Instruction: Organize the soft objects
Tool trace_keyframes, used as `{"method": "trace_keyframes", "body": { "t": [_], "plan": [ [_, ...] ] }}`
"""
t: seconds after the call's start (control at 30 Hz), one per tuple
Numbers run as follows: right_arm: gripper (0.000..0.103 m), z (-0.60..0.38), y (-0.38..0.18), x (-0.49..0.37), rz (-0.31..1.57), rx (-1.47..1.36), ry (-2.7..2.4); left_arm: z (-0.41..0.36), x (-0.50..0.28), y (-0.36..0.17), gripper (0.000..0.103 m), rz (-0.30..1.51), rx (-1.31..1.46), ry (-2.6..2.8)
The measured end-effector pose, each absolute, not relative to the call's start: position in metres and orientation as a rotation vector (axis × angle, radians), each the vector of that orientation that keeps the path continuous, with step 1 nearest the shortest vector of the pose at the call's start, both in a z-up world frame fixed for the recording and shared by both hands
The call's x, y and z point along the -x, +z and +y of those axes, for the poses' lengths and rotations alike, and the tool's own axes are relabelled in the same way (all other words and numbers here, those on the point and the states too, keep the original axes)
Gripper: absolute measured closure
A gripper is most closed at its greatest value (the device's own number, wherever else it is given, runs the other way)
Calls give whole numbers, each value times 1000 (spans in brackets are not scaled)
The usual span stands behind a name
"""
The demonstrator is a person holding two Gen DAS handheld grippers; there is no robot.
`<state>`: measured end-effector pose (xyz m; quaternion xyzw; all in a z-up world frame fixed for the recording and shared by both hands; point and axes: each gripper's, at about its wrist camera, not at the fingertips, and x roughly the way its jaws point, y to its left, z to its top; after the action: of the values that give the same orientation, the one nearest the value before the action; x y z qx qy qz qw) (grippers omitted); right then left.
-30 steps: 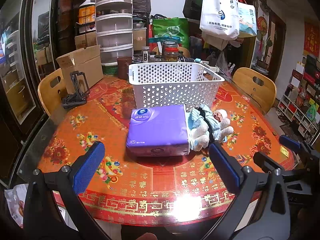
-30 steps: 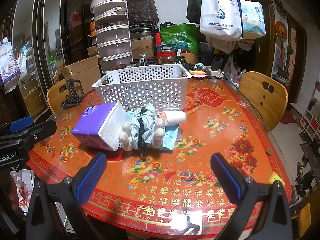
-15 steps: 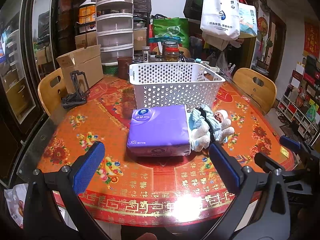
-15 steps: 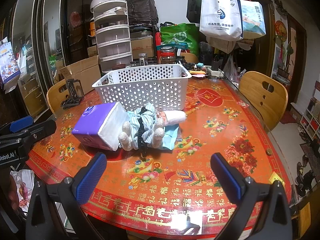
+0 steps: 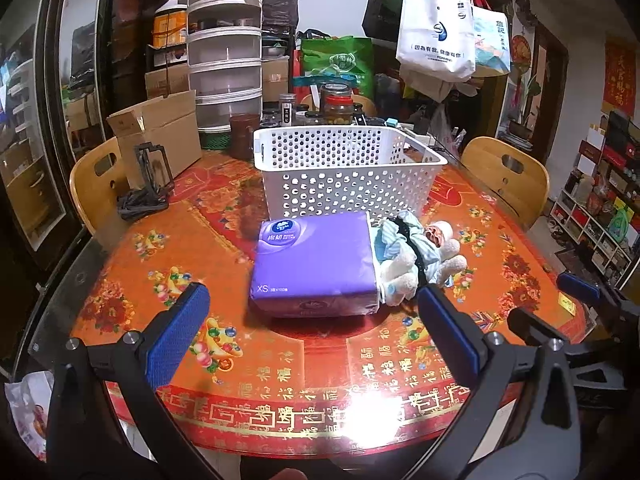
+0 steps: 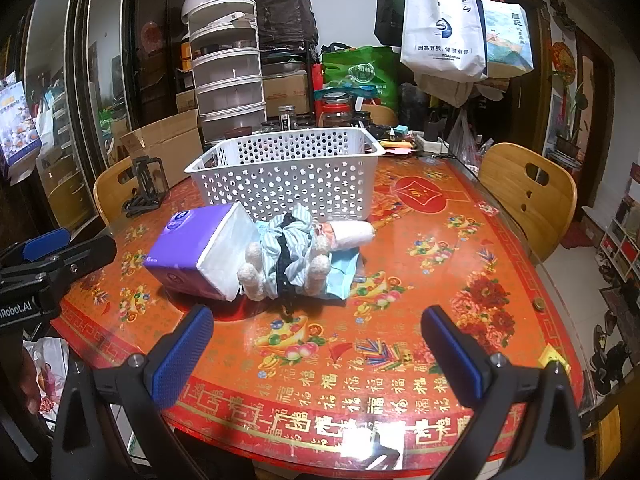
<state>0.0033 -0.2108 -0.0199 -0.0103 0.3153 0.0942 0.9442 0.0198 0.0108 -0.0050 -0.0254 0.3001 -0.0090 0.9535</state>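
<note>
A purple pack of tissues (image 5: pixel 316 260) (image 6: pixel 196 252) lies on the round red table, just in front of a white perforated basket (image 5: pixel 348 172) (image 6: pixel 288 176). Against the pack's right end rests a soft doll (image 5: pixel 416 256) (image 6: pixel 292 256) in striped blue-and-white cloth with fluffy white limbs, and a light blue cloth (image 6: pixel 340 272) lies under it. My left gripper (image 5: pixel 316 328) is open and hovers near the table's front edge, facing the pack. My right gripper (image 6: pixel 316 340) is open too, a short way in front of the doll. Neither holds anything.
A cardboard box (image 5: pixel 160 132), a black stand (image 5: pixel 148 184) and stacked clear containers (image 5: pixel 228 60) sit at the back left. Jars (image 5: pixel 338 104) crowd behind the basket. Wooden chairs (image 6: pixel 528 192) (image 5: pixel 96 192) flank the table. Bags (image 6: pixel 444 24) hang above.
</note>
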Motion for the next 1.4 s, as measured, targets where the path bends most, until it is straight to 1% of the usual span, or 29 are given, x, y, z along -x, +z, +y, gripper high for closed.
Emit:
{"method": "trace_keyframes", "body": {
  "t": [0.5, 0.6, 0.67, 0.77, 0.83, 1.0, 1.3, 1.4],
  "plan": [
    [0, -211, -26, -3, 644, 24, 198, 13, -25, -11, 0, 606, 26, -8],
    [0, -209, -27, -4, 646, 21, 203, 30, -34, -14, 0, 597, 68, -20],
    [0, -207, -28, -8, 654, 12, 215, 48, -49, -21, 0, 621, 99, -11],
    [0, -204, -32, -16, 659, -10, 239, 69, -70, -38, 0, 678, 70, 62],
    [0, -196, -35, -24, 666, -5, 250, 87, -82, -53, 0, 731, 80, 84],
    [0, -169, -40, -34, 656, 18, 302, 109, -90, -73, 0, 762, 72, 62],
    [0, -119, -51, -42, 658, 99, 402, 103, -84, -85, 0, 756, 54, -36],
    [4, -112, -53, -44, 655, 93, 432, 101, -83, -85, 0, 749, 60, -56]
  ]
}}
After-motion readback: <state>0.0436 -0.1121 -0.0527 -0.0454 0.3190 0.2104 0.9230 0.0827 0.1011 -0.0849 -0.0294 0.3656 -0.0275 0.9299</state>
